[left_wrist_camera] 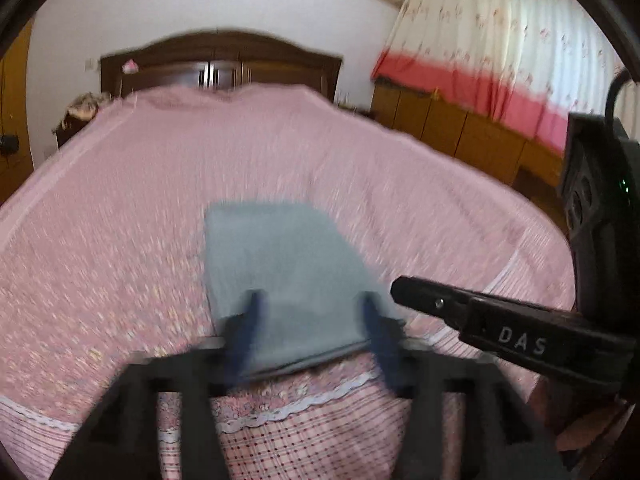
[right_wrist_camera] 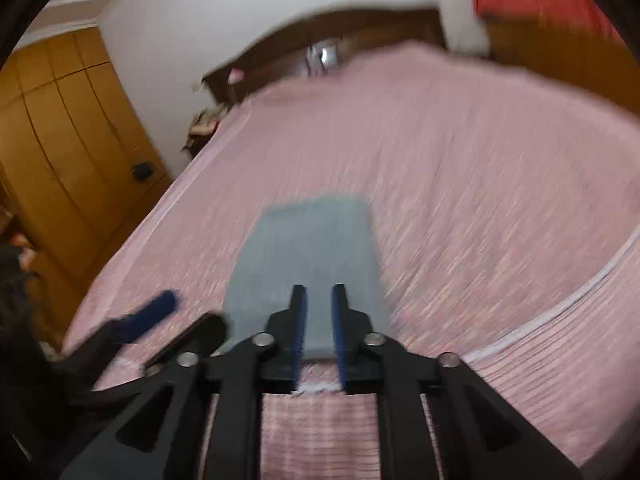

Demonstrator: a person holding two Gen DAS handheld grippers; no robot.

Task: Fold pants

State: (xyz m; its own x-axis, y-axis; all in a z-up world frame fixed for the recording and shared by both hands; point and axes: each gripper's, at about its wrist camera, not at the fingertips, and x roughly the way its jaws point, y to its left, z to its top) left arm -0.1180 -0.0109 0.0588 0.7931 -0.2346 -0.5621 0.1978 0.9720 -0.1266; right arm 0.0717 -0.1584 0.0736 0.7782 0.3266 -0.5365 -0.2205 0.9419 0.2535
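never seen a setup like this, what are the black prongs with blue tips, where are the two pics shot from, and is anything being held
The prongs belong to two handheld tools, one in each of a person's hands. Each carries a wide-angle camera looking along its own fingers, so one picture comes from the left gripper and the other from the right gripper. Both look down at a bed with a pink bedspread. On it lies a pair of grey-blue pants, already folded into a small rectangle near the bed's front edge. Both grippers are open and hold nothing. The pictures are blurred.
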